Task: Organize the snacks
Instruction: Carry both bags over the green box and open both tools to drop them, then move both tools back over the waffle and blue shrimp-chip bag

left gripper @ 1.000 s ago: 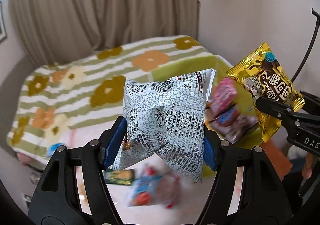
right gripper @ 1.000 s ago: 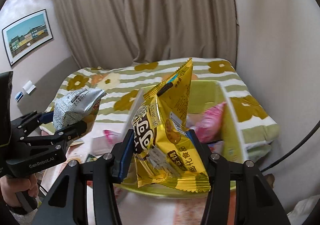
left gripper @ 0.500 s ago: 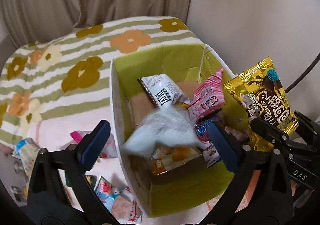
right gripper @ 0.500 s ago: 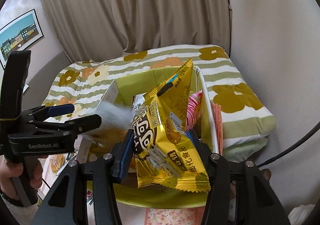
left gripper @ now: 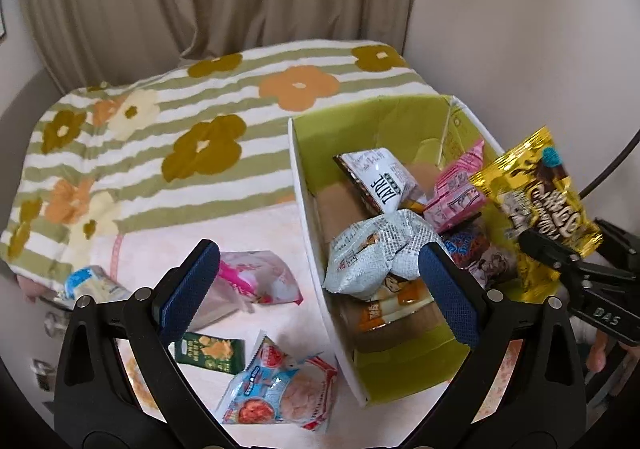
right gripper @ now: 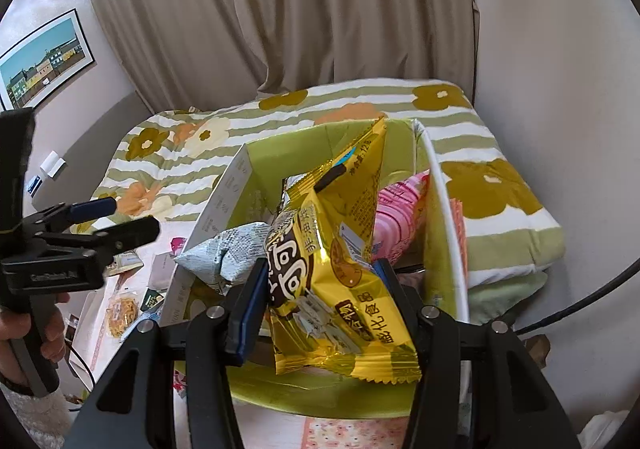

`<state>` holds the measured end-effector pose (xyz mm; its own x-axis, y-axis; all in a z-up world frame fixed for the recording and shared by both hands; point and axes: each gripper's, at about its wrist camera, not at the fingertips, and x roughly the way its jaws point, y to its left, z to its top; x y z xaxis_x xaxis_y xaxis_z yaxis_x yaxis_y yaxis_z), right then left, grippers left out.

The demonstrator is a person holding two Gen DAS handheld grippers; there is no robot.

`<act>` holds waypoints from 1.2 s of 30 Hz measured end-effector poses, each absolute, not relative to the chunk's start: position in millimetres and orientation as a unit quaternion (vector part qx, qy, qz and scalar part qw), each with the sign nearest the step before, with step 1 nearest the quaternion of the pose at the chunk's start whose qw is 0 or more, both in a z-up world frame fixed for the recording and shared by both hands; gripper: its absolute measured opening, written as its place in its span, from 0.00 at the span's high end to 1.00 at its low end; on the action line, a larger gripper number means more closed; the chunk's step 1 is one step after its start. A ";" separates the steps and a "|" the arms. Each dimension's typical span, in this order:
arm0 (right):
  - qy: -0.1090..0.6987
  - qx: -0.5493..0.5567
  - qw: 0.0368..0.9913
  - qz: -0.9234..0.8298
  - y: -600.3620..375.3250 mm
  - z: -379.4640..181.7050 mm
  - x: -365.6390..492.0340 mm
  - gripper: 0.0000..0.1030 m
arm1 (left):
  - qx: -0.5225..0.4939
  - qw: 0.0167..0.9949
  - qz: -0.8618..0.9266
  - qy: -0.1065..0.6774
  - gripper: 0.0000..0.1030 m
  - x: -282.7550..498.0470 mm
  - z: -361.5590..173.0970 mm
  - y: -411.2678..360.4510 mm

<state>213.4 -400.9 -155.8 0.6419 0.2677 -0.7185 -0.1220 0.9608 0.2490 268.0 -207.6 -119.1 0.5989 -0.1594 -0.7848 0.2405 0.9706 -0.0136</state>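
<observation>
The left gripper (left gripper: pixel 320 289) stands wide open with nothing between its blue pads (left gripper: pixel 188 293), over the near left wall of the green box (left gripper: pixel 308 185). The right gripper (right gripper: pixel 320 301) is clamped on a yellow snack packet (right gripper: pixel 332 281), held upright above the near end of that box. Inside the box a grey-white printed packet (left gripper: pixel 372 257) lies on top of the pile, with a white packet (left gripper: pixel 380 177) beyond it and a pink packet (left gripper: pixel 460 193) to its right. Left of the box, on the pink cloth (left gripper: pixel 256 229), lie a pink-and-white bag (left gripper: pixel 256 281), a dark green packet (left gripper: pixel 212 353) and a blue-and-red packet (left gripper: pixel 280 389). A flowered striped blanket (left gripper: pixel 180 109) covers the far side.
</observation>
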 end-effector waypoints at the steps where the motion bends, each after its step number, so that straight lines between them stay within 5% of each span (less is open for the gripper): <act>1: 0.410 0.090 0.901 0.106 -399.3 -155.9 214.5 0.54 | 0.040 0.893 -0.113 0.433 0.04 267.6 -117.4 -203.7; 6: 0.432 0.094 0.891 0.108 -390.6 -163.5 221.4 0.48 | 0.028 0.896 -0.108 0.429 0.04 262.1 -112.1 -189.7; 9: 0.415 0.112 0.895 0.121 -389.4 -164.9 215.3 0.00 | 0.025 0.897 -0.106 0.428 0.04 254.6 -109.6 -182.1; 36: 0.381 0.022 0.887 0.260 -314.6 -148.2 167.4 0.00 | -0.001 0.891 0.030 0.452 0.04 134.5 -129.6 -40.9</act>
<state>167.4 -314.6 -148.2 0.5749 0.4778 -0.6642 -0.4447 0.8639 0.2365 134.5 -40.9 -129.6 0.5893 0.0532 -0.8062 -0.0550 0.9982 0.0258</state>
